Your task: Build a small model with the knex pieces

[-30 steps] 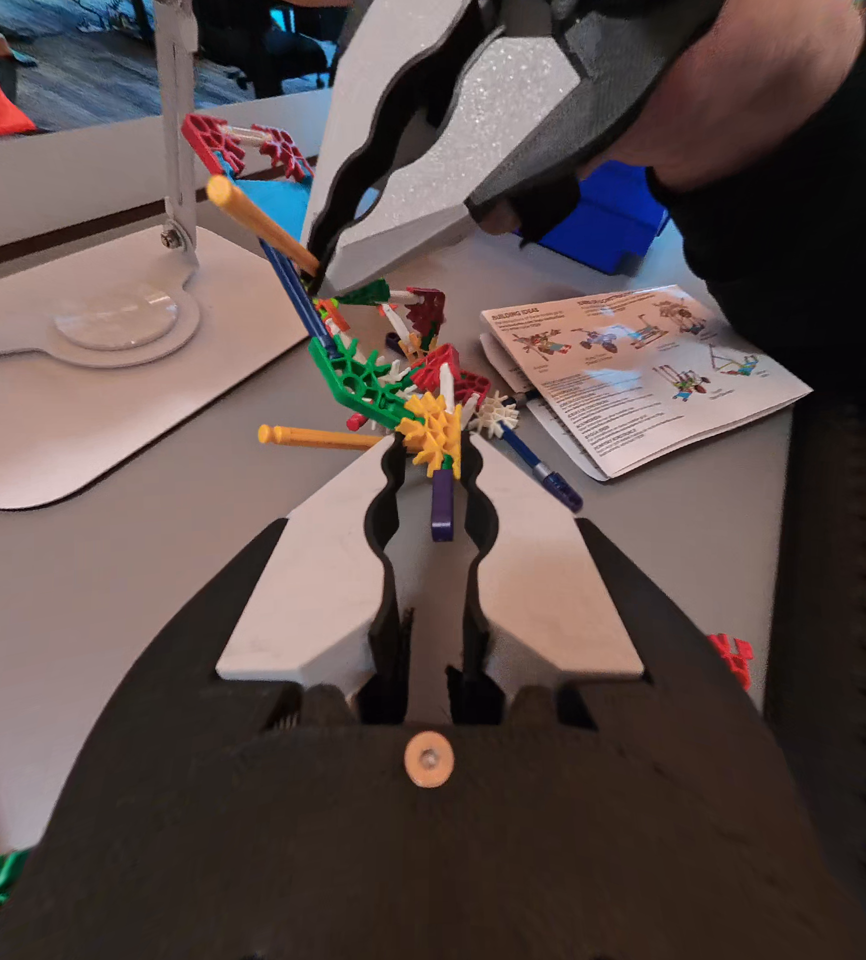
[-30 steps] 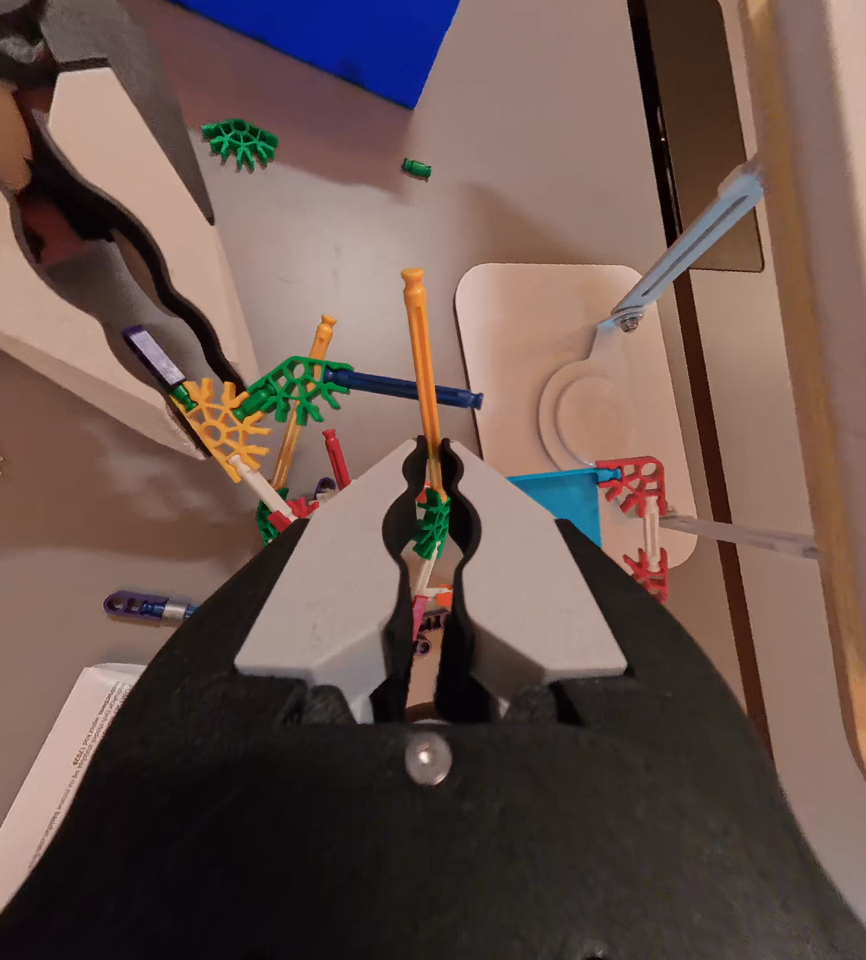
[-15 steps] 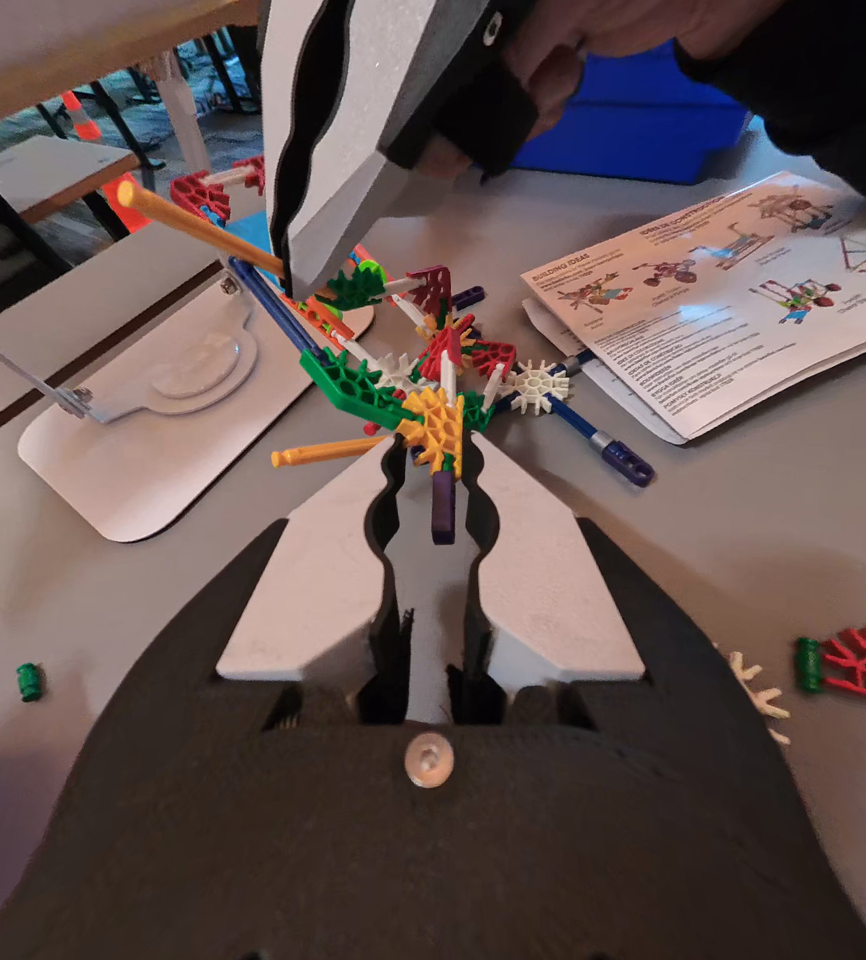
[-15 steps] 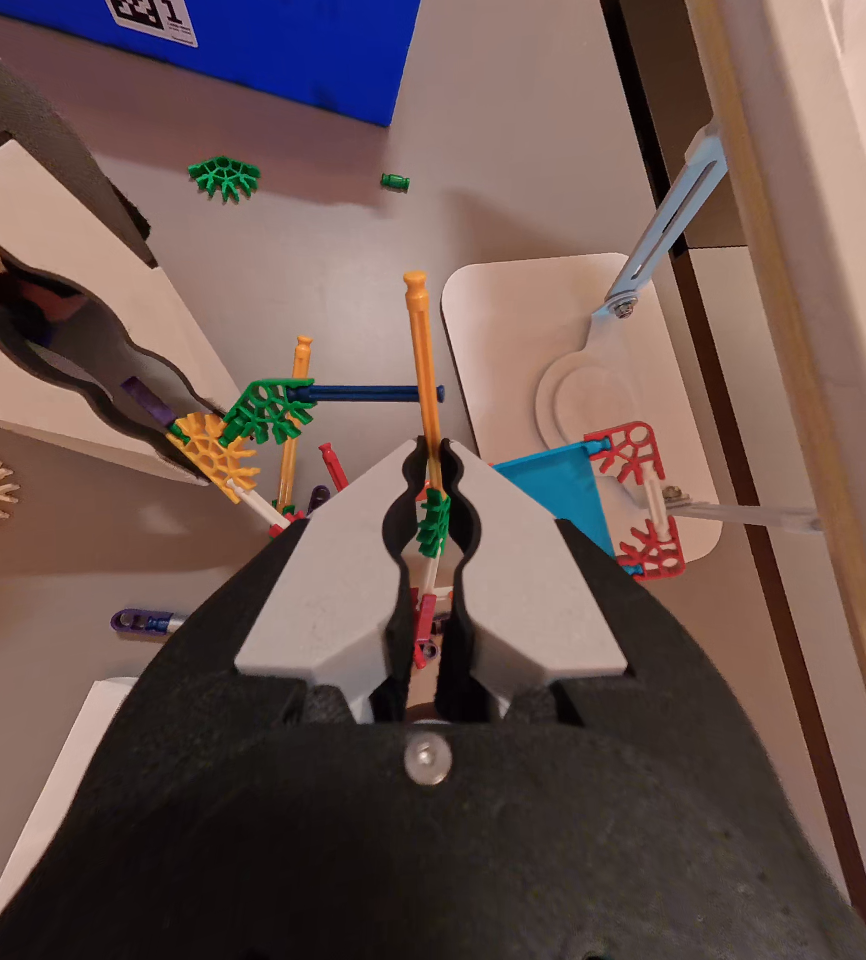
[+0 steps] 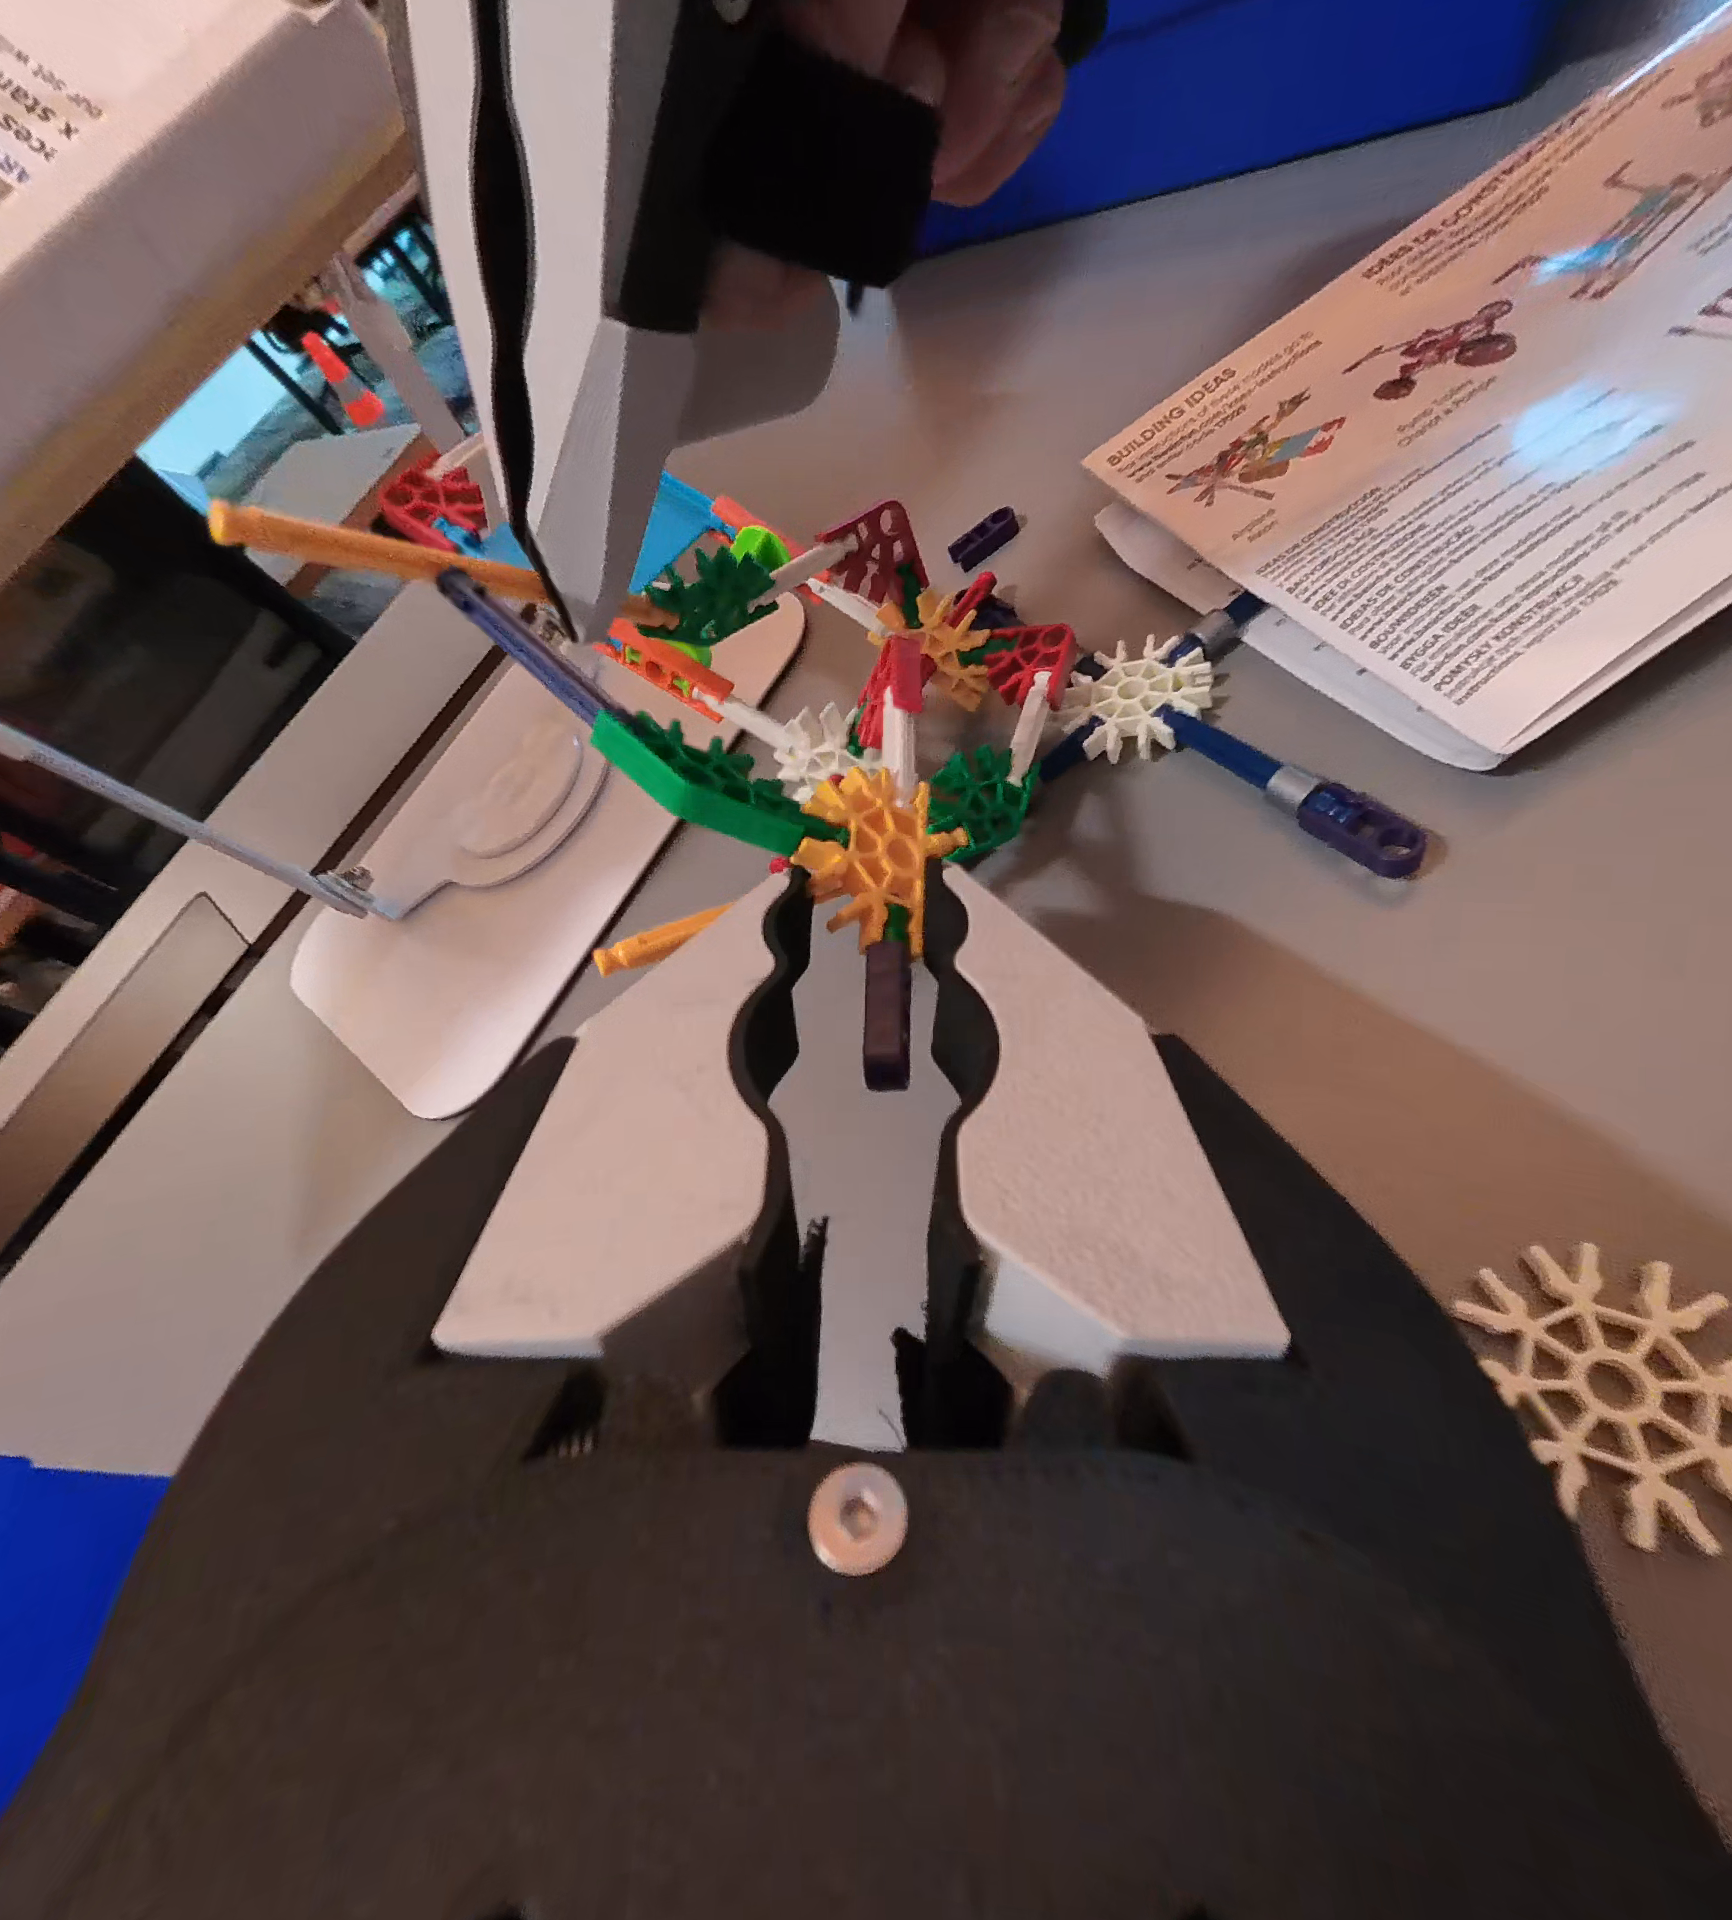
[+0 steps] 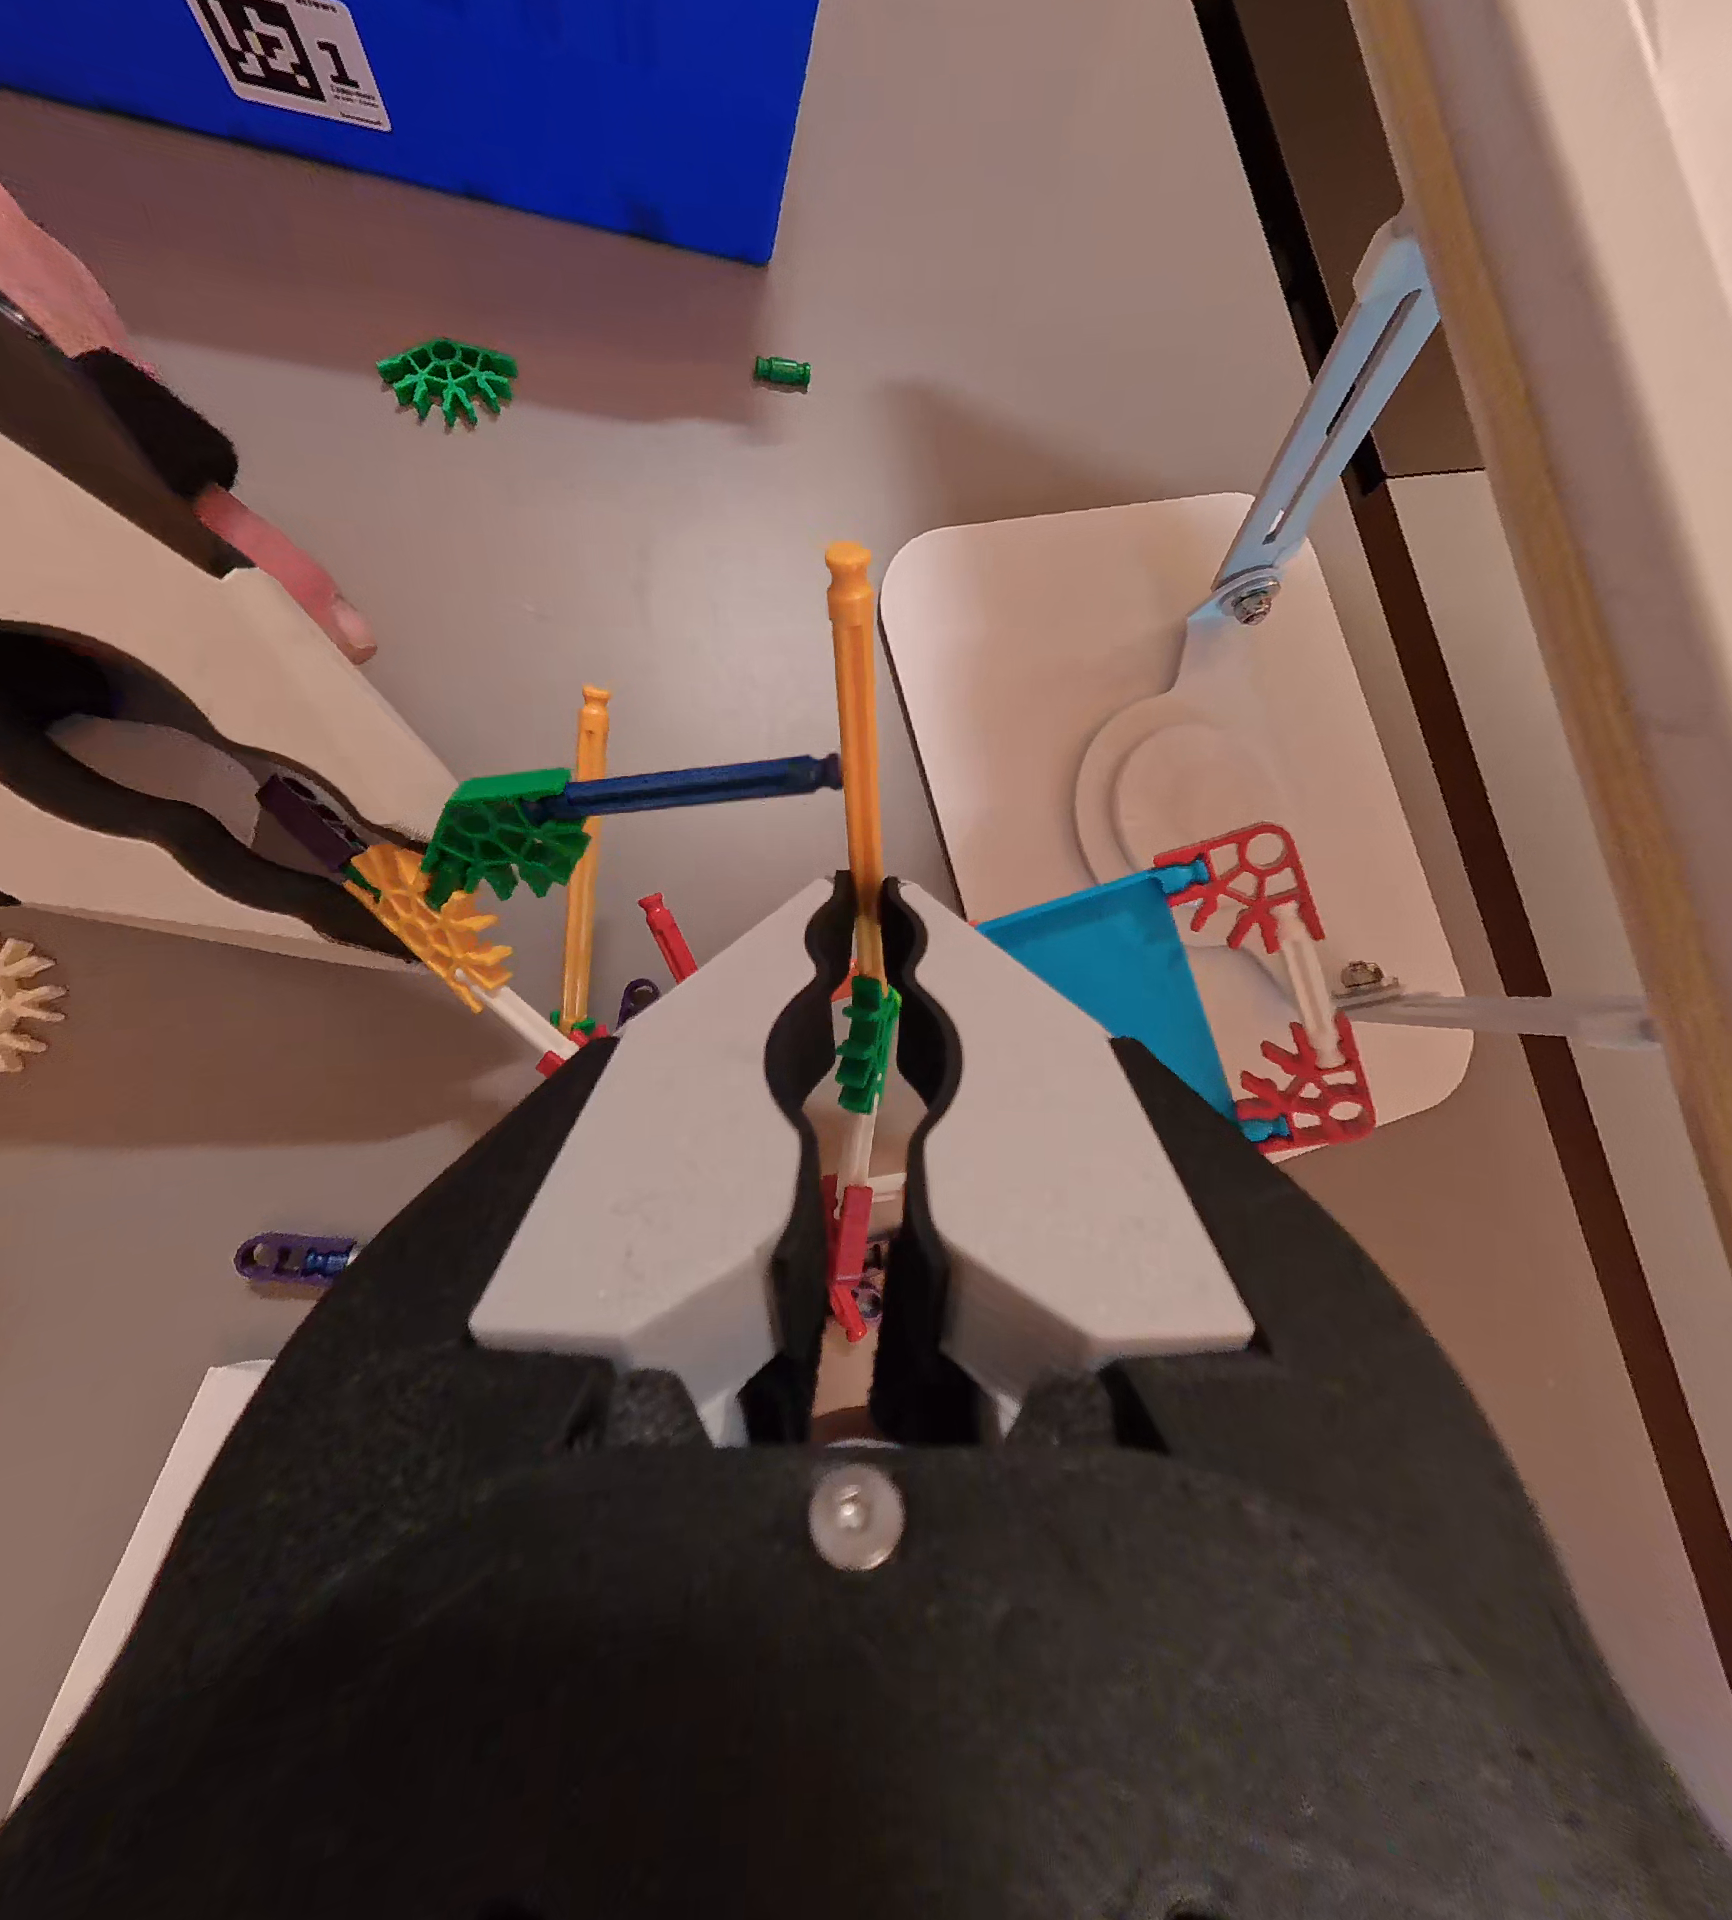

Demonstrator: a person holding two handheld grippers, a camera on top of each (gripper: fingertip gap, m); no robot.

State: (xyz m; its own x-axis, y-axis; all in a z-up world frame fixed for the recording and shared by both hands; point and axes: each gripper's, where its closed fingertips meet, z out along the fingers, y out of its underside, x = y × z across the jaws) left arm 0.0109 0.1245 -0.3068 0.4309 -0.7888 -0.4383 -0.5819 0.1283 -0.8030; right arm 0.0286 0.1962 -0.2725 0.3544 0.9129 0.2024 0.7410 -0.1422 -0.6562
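A toy model of plastic rods and connectors is held between both grippers above the grey table (image 5: 1464, 1039). My left gripper (image 5: 867, 894) is shut on the model's purple piece (image 5: 886, 1023), right behind its yellow snowflake connector (image 5: 877, 847). A green connector (image 6: 503, 831) with a blue rod (image 6: 685, 787) sits beside the yellow one. My right gripper (image 6: 857, 888) is shut on the model's long orange rod (image 6: 851, 727), with a green connector (image 6: 867, 1039) between its fingers. The right gripper also shows in the left wrist view (image 5: 550, 603), coming down from above. The left gripper shows at the left of the right wrist view (image 6: 394, 883).
An instruction booklet (image 5: 1527, 416) lies at the right. A loose cream snowflake connector (image 5: 1631, 1403) lies near my left gripper. A white stand base (image 6: 1153, 727) with a metal arm, a blue bin (image 6: 488, 94), a loose green connector (image 6: 448, 376) and a small green piece (image 6: 782, 370) surround the model. My right fingertips sit around 9 cm from my left ones.
Both grippers keep their hold. The left wrist view has swung and rolled, so the stand base and shelf edge now sit at its left. The right gripper stands steeper over the model.
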